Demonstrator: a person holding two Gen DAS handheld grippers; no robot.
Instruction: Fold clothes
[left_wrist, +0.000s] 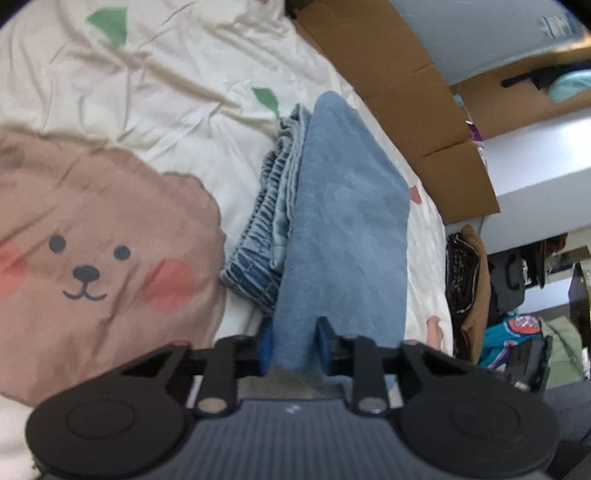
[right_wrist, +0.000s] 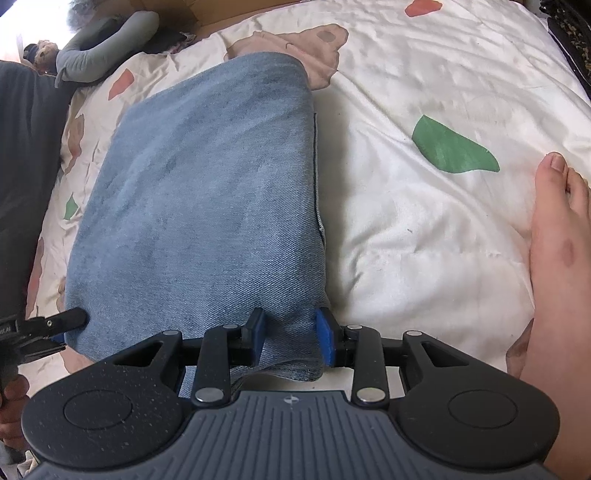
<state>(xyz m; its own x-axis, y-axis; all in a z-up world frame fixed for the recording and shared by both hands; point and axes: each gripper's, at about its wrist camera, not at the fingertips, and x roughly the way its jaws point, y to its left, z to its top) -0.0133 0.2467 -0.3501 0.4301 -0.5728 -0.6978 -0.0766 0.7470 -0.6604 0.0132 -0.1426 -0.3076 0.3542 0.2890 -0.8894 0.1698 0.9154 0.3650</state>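
Observation:
A pair of light blue jeans (right_wrist: 199, 206) lies folded on a cream bed cover (right_wrist: 424, 229). My right gripper (right_wrist: 290, 334) is shut on the near corner of the jeans, denim pinched between its blue pads. My left gripper (left_wrist: 295, 345) is shut on the other near edge of the same jeans (left_wrist: 343, 221), holding the top layer up over the gathered waistband (left_wrist: 266, 229). The left gripper's finger also shows in the right wrist view (right_wrist: 59, 321), at the jeans' lower left corner.
The bed cover carries a brown bear print (left_wrist: 92, 266) and green patches (right_wrist: 452, 147). A bare foot (right_wrist: 557, 258) rests on the bed to the right. Cardboard boxes (left_wrist: 424, 122) line the bed's far side. A grey stuffed toy (right_wrist: 103, 51) lies at the bed's edge.

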